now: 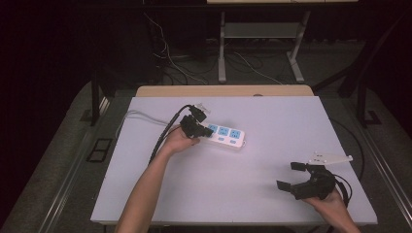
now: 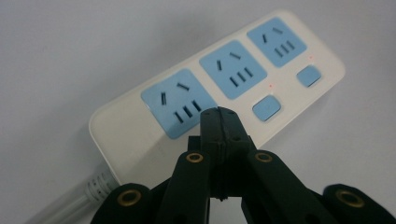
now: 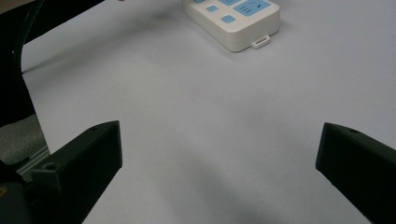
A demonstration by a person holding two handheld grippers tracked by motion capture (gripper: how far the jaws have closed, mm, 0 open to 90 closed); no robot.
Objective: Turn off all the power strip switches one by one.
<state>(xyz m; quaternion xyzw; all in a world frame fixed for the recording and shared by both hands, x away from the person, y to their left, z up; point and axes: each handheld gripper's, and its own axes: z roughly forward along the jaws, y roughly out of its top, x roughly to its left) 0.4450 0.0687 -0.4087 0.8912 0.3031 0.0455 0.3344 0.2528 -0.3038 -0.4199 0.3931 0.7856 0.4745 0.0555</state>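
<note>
Left gripper view: unlabelled power strip (image 2: 219,88).

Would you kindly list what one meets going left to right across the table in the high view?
White cable → left gripper → power strip → right gripper.

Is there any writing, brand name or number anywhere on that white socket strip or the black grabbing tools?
No text can be read anywhere.
The power strip has blue socket faces and blue switches with small red lights beside them, but no printed word, brand or number.
The left gripper and right gripper carry no readable label.
</note>
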